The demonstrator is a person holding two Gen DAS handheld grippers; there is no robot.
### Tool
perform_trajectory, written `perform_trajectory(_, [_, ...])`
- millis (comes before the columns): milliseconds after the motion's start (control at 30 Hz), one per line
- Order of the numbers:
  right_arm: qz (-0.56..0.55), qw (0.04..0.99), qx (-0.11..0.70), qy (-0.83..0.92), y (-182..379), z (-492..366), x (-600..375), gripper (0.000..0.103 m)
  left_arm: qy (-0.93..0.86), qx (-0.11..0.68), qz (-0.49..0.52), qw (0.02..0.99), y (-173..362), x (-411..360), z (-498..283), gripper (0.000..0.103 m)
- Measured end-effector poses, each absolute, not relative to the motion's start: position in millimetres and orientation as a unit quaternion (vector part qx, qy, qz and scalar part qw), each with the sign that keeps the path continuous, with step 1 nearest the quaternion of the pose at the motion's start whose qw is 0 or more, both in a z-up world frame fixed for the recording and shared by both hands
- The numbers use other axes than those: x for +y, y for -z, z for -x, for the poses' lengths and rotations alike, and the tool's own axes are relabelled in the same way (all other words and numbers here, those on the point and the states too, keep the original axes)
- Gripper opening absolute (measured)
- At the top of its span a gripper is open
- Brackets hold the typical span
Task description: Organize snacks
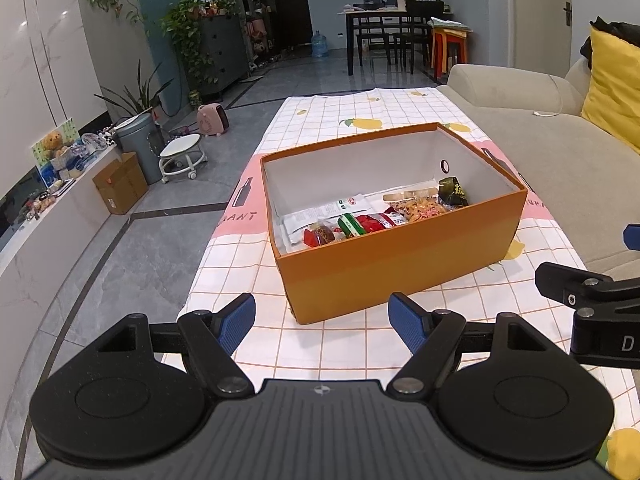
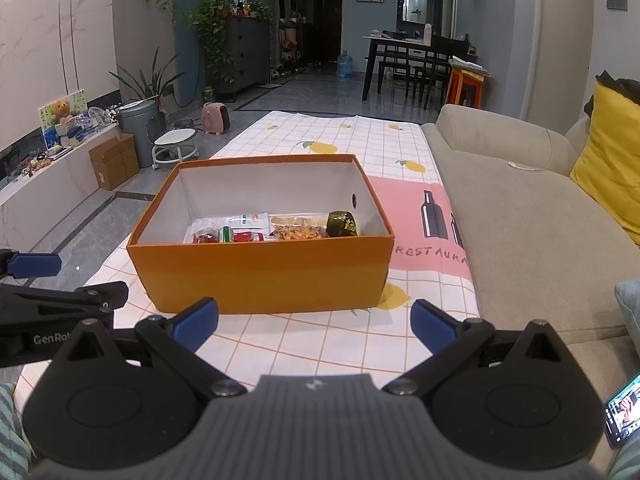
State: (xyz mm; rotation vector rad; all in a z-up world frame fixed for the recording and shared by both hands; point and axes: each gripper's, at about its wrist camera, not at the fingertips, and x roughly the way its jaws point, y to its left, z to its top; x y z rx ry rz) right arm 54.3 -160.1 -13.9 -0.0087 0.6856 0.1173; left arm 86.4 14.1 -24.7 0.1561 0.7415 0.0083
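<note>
Looks pretty much done to me: the snack packets [image 1: 376,216] all sit inside the orange box [image 1: 400,256] mid-frame, nothing loose on the checked tablecloth [image 1: 320,344]. Left gripper [image 1: 321,322] and right gripper [image 2: 314,325] both spread wide, empty, low in frame.

Snack packets [image 2: 256,232] half-hidden behind orange box's [image 2: 260,276] near wall; phone [image 2: 624,416] cropped at frame edge.

beige sofa [image 2: 520,216], yellow cushion [image 2: 608,152], pink heater [image 2: 214,118], phone [image 2: 624,410]
</note>
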Motion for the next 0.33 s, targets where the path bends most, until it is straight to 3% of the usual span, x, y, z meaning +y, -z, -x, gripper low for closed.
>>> perform_trajectory(333, [0.005, 0.94, 0.337, -0.057, 13.8, -53.6, -159.4, 0.099, -0.001, 0.356, -0.07, 0.932, 23.7, 14.7, -87.0, 0.089])
